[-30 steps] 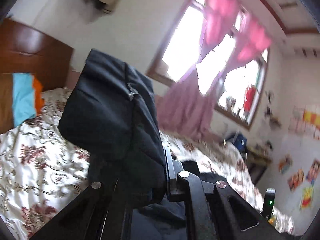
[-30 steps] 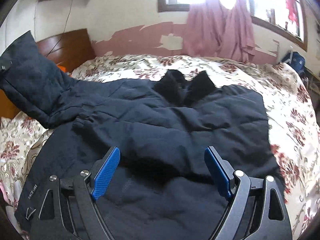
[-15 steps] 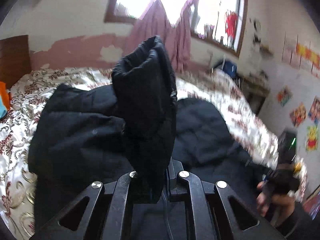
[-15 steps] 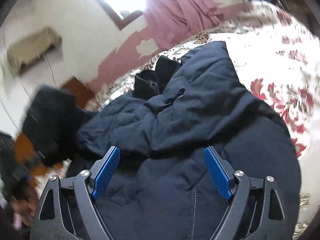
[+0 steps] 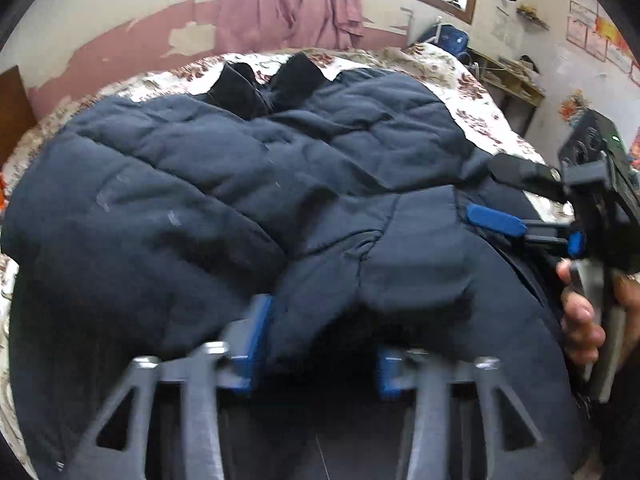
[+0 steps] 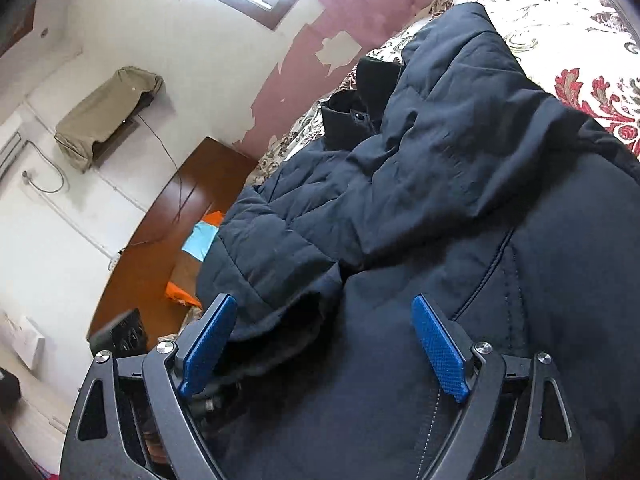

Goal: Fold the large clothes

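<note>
A dark padded jacket [image 5: 248, 184] covers most of the bed [image 5: 472, 92], hiding the patterned cover beneath. The left gripper [image 5: 320, 344] shows motion-blurred in its own view, its pads partly buried under a jacket sleeve (contact cannot be told). The hand [image 5: 580, 312] holding the right gripper [image 5: 504, 196] is cut off at the frame's edge. Wall posters [image 5: 600, 28] are too small to read.

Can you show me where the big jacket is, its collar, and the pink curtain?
jacket [image 5: 168, 184]: left wrist view, on its quilted sleeve folded across.
collar [image 5: 236, 88]: left wrist view, on the dark left flap.
curtain [image 5: 288, 4]: left wrist view, on the hanging pink cloth.
</note>
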A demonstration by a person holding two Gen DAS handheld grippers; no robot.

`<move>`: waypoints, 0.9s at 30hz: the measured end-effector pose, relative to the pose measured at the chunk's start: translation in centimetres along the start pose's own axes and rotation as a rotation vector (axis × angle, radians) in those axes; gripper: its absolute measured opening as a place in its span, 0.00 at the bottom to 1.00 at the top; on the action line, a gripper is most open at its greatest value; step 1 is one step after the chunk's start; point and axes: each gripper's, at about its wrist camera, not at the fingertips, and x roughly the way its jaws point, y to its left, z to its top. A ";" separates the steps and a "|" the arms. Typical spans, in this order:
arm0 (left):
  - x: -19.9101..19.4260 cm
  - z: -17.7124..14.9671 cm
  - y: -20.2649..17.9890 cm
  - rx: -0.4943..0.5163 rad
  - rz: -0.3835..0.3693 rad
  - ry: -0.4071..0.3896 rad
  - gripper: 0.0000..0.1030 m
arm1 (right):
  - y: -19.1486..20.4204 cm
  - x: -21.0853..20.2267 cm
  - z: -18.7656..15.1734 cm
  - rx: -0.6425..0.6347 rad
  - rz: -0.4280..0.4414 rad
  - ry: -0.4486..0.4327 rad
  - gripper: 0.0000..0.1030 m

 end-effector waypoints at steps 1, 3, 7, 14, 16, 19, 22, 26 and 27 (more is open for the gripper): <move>-0.2 -0.2 0.0 -0.008 -0.027 -0.003 0.71 | 0.0 0.1 0.0 0.000 0.000 0.001 0.84; -0.8 -0.8 -0.1 0.002 -0.057 -0.008 0.74 | 0.1 0.6 -0.2 -0.006 -0.010 0.011 0.84; -2.7 -2.0 -0.5 0.044 -0.093 -0.037 0.76 | 1.3 1.1 -0.7 -0.073 -0.090 0.056 0.84; -6.8 -2.6 3.9 -0.142 -0.036 -0.124 0.81 | 4.1 3.1 -2.1 -0.228 -0.212 0.124 0.76; -7.9 -2.3 5.8 -0.194 0.023 -0.146 0.82 | 4.8 3.6 -2.4 -0.262 -0.214 0.144 0.47; -8.9 -1.9 7.9 -0.241 0.077 -0.164 0.83 | 5.3 3.8 -2.6 -0.293 -0.236 0.154 0.21; -9.8 -1.9 9.7 -0.264 0.129 -0.167 0.83 | 5.1 2.9 -2.6 -0.289 -0.206 0.138 0.05; -10.4 -1.7 11.2 -0.269 0.183 -0.173 0.83 | 6.4 0.5 -2.2 -0.355 -0.214 0.056 0.03; -10.3 -1.6 11.5 -0.273 0.186 -0.176 0.83 | 7.2 -0.4 -1.8 -0.398 -0.233 0.013 0.03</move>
